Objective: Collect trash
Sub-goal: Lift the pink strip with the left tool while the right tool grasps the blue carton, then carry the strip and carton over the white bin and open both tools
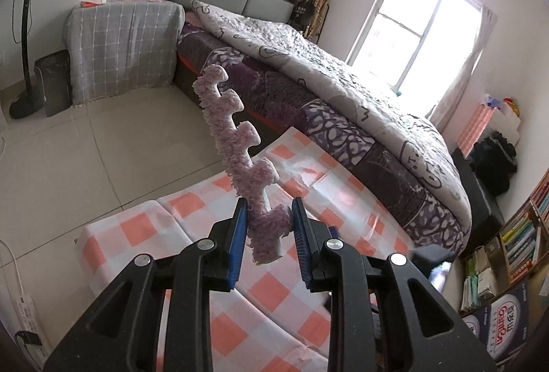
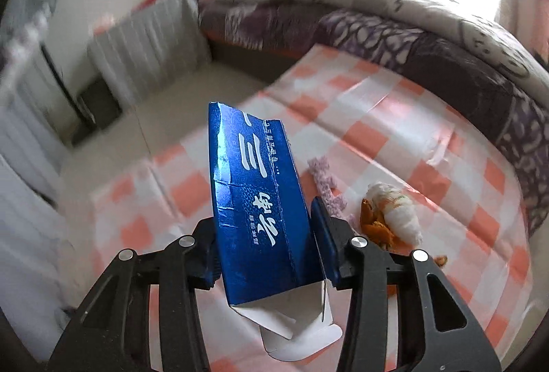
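My left gripper (image 1: pixel 269 210) is shut on a fuzzy pink strip (image 1: pixel 236 152) with side tabs; the strip sticks up and away over the pink-and-white checked cloth (image 1: pixel 144 228). My right gripper (image 2: pixel 264 217) is shut on a blue carton (image 2: pixel 254 200) with white characters, its open white flaps toward the camera. On the cloth (image 2: pixel 370 138) to the right lie a wad of white tissue (image 2: pixel 398 210) and orange peel (image 2: pixel 374 228). A bit of pink fuzzy material (image 2: pixel 324 183) shows behind the carton. A dark bin (image 1: pixel 55 80) stands on the floor by the covered stand.
A bed (image 1: pixel 343 90) with a quilt runs along the far side of the cloth. A stand covered with grey checked cloth (image 1: pixel 123 46) and a fan pole (image 1: pixel 24 39) are at the far left. Bookshelves (image 1: pixel 514 252) are at the right. A power strip (image 1: pixel 27 313) lies on the tiled floor.
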The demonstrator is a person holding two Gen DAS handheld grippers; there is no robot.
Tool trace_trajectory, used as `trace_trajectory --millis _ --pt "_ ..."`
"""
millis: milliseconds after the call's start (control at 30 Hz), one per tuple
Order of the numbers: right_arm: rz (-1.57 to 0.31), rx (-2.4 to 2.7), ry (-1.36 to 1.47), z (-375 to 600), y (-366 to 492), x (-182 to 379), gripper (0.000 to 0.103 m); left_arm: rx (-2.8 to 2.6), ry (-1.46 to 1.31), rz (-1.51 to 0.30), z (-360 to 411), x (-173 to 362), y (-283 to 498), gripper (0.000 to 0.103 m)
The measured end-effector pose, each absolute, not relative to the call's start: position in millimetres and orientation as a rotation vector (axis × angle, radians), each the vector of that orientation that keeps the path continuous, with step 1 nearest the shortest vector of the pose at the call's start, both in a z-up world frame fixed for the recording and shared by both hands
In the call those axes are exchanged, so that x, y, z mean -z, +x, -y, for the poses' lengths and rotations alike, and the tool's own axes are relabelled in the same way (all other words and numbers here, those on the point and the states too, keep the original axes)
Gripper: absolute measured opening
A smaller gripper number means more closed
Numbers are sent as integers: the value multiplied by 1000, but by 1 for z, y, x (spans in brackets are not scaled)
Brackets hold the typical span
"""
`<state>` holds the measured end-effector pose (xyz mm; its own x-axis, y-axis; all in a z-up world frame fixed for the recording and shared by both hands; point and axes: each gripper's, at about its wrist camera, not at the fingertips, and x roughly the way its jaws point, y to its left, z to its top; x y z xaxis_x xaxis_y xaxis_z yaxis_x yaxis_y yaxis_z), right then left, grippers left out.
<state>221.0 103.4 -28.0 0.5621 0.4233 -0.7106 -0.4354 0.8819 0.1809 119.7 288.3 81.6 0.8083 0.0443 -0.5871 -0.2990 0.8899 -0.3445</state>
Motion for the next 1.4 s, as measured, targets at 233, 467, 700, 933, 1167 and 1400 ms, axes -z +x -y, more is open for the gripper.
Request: trace_trajectory --millis 233,467,700,933,1167,1400 --pt "-782 -483 91 -64 177 -6 43 -155 -441 -606 -275 -83 119 27" --pt "-734 -442 160 -15 147 -21 43 -99 -407 -622 -246 -81 122 27" --pt "-706 -379 231 38 133 -10 43 -32 -374 -656 -212 -75 126 27" --pt "-711 -310 256 80 132 -10 43 19 -325 -681 -170 -70 137 27" --pt "-713 -238 280 120 123 -15 43 89 -256 -696 -117 -64 144 27" --pt "-724 -122 311 171 109 -16 44 176 -189 -709 -64 -59 144 27"
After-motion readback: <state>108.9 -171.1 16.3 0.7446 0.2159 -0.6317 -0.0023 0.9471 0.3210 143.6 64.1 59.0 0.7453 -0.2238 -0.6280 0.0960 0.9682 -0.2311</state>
